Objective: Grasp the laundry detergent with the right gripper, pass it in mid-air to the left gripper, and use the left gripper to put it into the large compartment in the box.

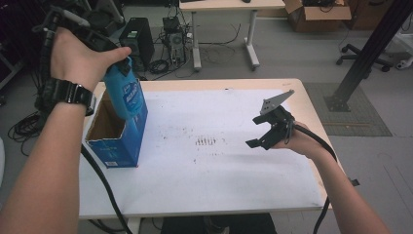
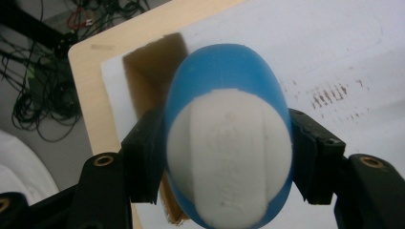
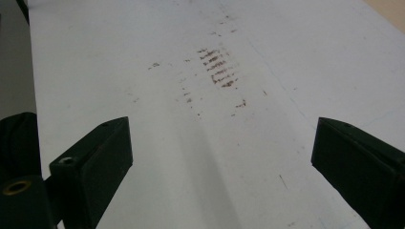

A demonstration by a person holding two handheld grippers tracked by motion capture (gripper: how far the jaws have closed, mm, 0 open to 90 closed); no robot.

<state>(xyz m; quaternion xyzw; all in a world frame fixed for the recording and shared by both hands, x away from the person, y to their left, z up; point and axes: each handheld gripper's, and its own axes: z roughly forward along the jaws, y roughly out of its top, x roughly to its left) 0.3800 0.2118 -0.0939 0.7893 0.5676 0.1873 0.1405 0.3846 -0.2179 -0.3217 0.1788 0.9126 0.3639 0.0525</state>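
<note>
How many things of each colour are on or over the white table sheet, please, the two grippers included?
Blue: 2, the bottle and the open box.
Black: 2, the left gripper and the right gripper.
Total: 4.

The raised left hand's black two-jaw gripper [image 1: 127, 73] is clamped at far left; the right black two-jaw gripper [image 1: 260, 131] hangs wide-jawed, low at right.

From my station I count one blue bottle [image 1: 124, 95], one open blue carton [image 1: 115, 138] and one white sheet [image 1: 214, 161] on the single tabletop [image 1: 204, 84]. I have two tools in play: the left tool [image 1: 112, 53] and the right tool [image 1: 267, 131]. Beyond, I make out one cardboard box [image 1: 316, 14] on the floor and one second table [image 1: 229, 6].
</note>
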